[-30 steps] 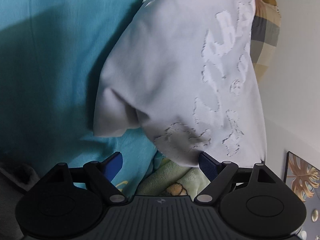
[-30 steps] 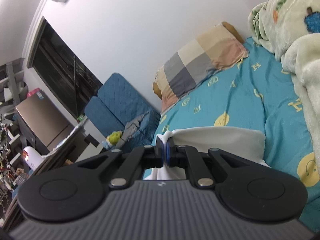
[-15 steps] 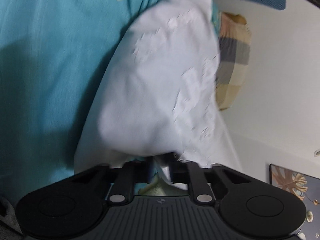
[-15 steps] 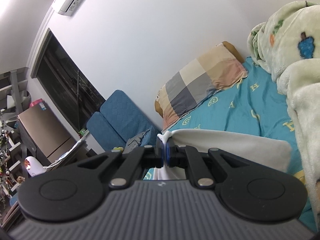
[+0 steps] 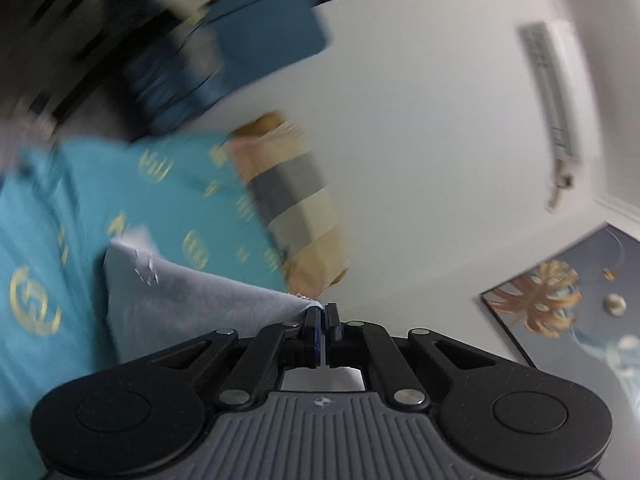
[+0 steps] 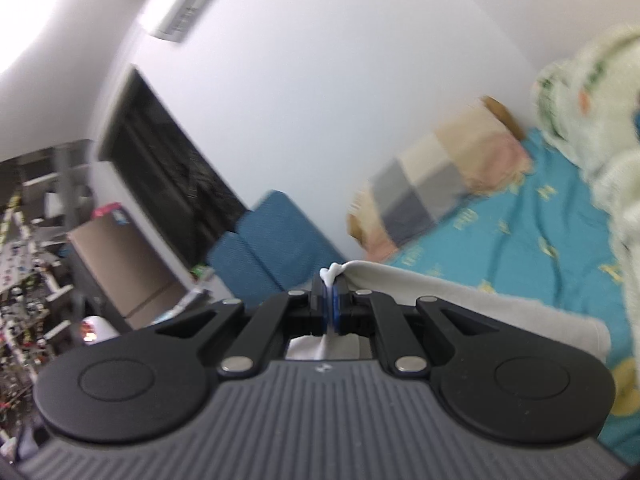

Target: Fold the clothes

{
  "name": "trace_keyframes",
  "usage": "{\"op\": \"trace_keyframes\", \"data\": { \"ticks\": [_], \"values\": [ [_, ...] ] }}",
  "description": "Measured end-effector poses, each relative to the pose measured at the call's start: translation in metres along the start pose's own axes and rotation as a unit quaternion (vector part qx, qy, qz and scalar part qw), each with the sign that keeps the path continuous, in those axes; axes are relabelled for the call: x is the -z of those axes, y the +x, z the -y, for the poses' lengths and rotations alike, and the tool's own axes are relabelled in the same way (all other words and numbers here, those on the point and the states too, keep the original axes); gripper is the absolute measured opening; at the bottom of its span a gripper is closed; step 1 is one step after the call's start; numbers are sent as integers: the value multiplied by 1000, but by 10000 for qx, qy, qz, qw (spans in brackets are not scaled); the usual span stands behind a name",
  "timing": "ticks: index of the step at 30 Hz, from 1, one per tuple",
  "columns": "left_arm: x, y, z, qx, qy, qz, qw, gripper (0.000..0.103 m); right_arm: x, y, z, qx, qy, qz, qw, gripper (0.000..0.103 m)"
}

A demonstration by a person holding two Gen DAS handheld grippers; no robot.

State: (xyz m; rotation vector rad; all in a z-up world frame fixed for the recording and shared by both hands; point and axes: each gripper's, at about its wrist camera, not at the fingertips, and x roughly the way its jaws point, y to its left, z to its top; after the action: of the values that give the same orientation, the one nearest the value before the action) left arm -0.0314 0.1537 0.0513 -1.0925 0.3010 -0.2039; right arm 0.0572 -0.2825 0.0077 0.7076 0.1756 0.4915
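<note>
White soft cotton garment [image 5: 192, 304]: limp, light; we pinch its edge in both hand-held grippers, left [image 5: 321, 312] and right [image 6: 330, 284].

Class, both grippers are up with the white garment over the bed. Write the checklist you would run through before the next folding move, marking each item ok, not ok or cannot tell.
1. Left gripper shut on the white garment: ok, the cloth edge runs into its closed jaws.
2. Right gripper shut on the garment: ok, a tuft of cloth sticks out above its jaws.
3. Garment spread between the two grips: ok, it runs sideways from each gripper.
4. Garment hanging without twists: cannot tell, most of it is hidden below the grippers.
5. Teal bedsheet free for laying down: cannot tell, only part shows.
6. Fleece blanket clear of the garment: cannot tell.
</note>
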Motion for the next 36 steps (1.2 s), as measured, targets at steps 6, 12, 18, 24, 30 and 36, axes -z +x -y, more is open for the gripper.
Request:
{"op": "trace_keyframes", "data": {
  "ticks": [6, 12, 18, 24, 30, 36],
  "values": [
    [-42, -23, 82, 711, 937, 833, 9896, 0, -36, -40, -63, -729, -438, 513, 9951, 6],
    [-41, 21, 65, 236, 1267, -118, 9916, 2, -47, 1, -43, -251, -500, -68, 9984, 6],
    [26, 107, -61, -1259, 1420, -1733, 9664, 27, -19, 56, 38, 668, -206, -832, 9941, 6],
    [35, 132, -110, -2355, 1181, -2255, 9379, 70, -13, 63, 77, 1103, 198, -952, 9891, 6],
    [23, 152, -149, -2658, 521, -2387, 9325, 72, -3, 53, 90, 1894, -18, -1106, 9756, 9],
    [15, 166, -181, -2901, 454, -2415, 9249, 72, 8, 44, 98, 2395, -65, -1446, 9601, 37]
  ]
}}
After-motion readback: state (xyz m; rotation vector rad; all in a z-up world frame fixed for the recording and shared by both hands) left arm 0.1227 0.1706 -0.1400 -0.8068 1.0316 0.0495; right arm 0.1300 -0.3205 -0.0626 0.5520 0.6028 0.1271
